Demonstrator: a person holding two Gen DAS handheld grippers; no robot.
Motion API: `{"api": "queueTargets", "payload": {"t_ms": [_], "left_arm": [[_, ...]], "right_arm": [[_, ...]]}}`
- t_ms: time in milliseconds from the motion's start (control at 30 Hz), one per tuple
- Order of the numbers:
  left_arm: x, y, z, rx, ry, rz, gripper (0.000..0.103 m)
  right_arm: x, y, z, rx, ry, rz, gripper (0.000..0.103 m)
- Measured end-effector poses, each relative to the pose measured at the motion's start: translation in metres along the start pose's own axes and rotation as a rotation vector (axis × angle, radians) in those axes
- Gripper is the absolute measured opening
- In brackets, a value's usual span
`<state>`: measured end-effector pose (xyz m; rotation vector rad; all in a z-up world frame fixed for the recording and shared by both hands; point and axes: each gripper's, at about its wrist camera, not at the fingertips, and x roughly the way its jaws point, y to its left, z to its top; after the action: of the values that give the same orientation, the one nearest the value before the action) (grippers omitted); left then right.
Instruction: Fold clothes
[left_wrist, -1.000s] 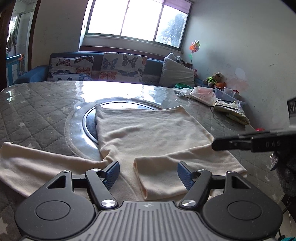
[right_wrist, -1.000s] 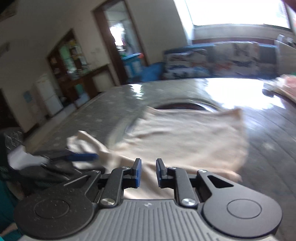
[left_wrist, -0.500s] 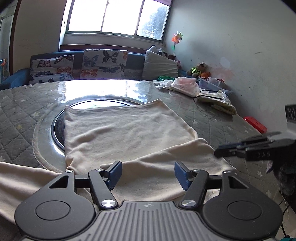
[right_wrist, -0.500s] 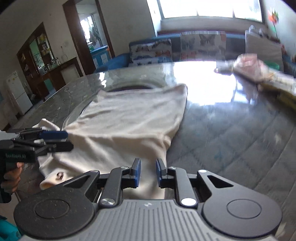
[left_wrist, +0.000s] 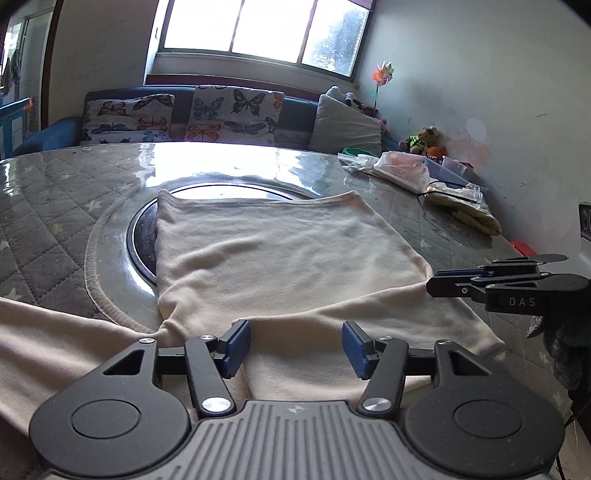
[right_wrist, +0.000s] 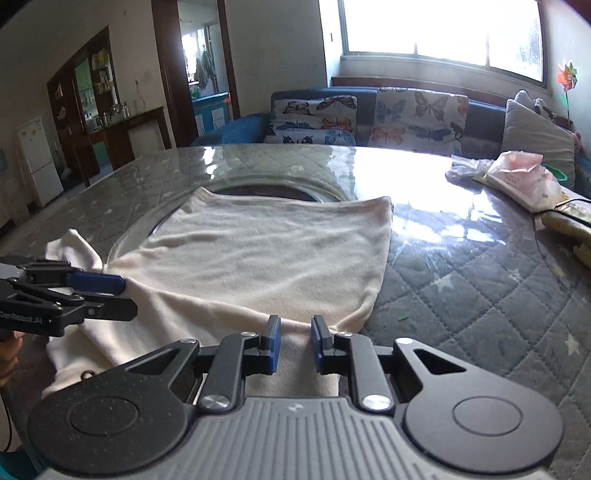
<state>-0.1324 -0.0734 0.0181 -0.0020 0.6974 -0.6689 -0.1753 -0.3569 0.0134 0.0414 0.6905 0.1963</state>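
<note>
Closing left gripper (left_wrist: 296, 345) over shirt (left_wrist: 280, 254); right gripper (right_wrist: 294, 345) narrow, fridge (right_wrist: 38, 158) visible.

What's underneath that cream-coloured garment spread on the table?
The cream garment lies over a round dark inset in the quilted grey table. Only the inset's left and far rim shows; the cloth covers the rest.

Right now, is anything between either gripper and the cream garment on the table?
Nothing visible. The left gripper, jaws closing, and the right gripper both hang directly over the cream garment, bare cloth showing between their fingers.
</note>
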Motion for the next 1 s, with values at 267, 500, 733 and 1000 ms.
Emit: {"api": "queueTargets", "payload": {"t_ms": [267,500,733,1000], "left_arm": [[0.007,-0.011,0.007,0.031,-0.028,0.080,0.055],[0.010,-0.008,0.000,0.078,-0.016,0.212,0.052],[0.005,0.000,-0.004,0.071,-0.014,0.230,0.052],[-0.028,0.014,-0.001,0.021,-0.088,0.219,0.053]], "right_arm": [[0.001,0.022,0.004,-0.044,-0.012,0.033,0.028],[0.013,0.053,0.006,-0.140,-0.010,0.055,0.032],[0.032,0.077,0.009,-0.182,-0.003,0.082,0.034],[0.037,0.102,0.005,-0.234,-0.002,0.126,0.038]]}}
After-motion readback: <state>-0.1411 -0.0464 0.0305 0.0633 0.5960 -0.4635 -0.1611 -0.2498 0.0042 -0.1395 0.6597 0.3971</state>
